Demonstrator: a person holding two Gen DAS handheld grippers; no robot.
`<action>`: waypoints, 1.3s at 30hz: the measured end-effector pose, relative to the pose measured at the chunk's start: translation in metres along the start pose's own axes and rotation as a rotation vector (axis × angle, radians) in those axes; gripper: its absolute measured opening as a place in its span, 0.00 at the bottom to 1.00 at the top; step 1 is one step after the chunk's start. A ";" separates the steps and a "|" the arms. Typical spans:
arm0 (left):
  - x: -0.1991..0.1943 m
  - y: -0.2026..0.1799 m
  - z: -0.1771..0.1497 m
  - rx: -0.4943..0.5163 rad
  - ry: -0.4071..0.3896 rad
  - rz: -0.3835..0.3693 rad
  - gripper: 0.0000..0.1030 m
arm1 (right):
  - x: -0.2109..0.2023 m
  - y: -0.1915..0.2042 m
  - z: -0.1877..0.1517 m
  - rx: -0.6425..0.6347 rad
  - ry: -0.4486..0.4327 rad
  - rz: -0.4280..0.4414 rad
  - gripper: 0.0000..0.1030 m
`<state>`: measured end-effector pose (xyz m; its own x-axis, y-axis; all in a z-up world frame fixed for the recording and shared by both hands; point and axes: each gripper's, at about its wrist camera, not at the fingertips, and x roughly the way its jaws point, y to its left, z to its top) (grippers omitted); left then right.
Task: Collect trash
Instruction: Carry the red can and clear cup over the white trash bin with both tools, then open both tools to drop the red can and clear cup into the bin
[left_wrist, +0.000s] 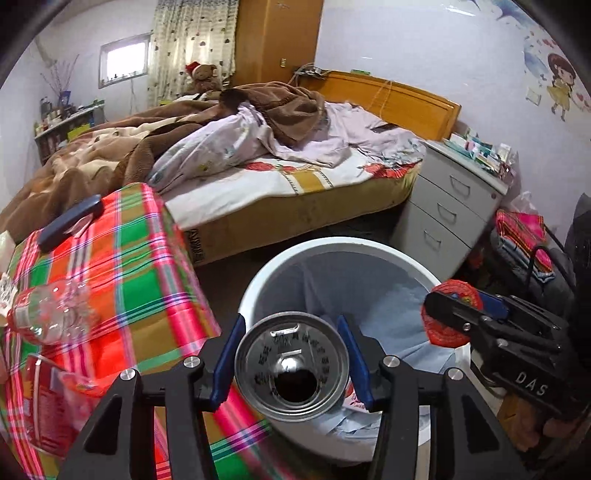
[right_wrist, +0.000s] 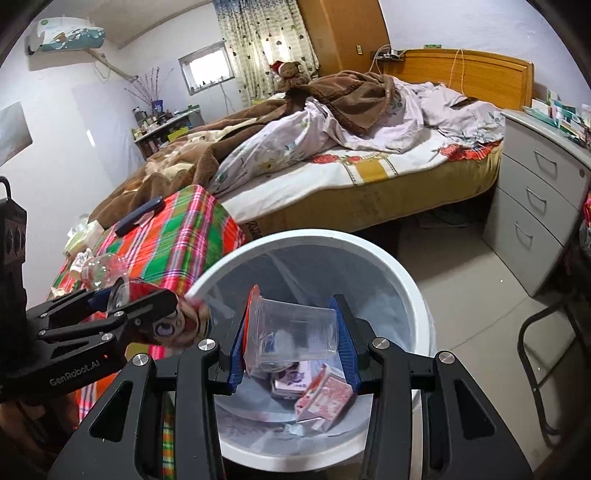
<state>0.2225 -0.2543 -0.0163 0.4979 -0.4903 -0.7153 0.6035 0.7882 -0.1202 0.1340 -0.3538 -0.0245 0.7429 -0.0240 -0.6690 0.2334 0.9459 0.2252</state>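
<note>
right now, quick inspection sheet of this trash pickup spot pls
surface: plaid cloth beside the bin.
job's things: white bin with boxes inside; can; clear bag.
clutter: plastic bottle, dark flat object on the cloth.
grippers: left gripper holds the can; right gripper holds the clear bag over the bin.
cables: cords at the headboard.
surroundings: unmade bed, grey drawers.

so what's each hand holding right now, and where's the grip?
Left tongs: a can, squeezed across its sides. Right tongs: a clear plastic bag, held by its side edges. Both over the bin.
</note>
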 end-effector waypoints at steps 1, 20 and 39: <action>0.003 -0.005 0.001 0.011 0.004 0.000 0.51 | 0.002 -0.002 0.000 -0.001 0.008 0.003 0.42; 0.015 -0.007 0.000 -0.017 0.009 -0.016 0.54 | 0.016 -0.012 -0.005 -0.001 0.079 -0.014 0.66; -0.064 0.044 -0.030 -0.100 -0.091 0.062 0.57 | -0.029 0.050 -0.002 -0.123 -0.073 -0.006 0.66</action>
<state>0.1984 -0.1768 0.0032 0.5896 -0.4680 -0.6583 0.5075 0.8487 -0.1488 0.1229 -0.3055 0.0049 0.7865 -0.0488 -0.6156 0.1622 0.9782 0.1296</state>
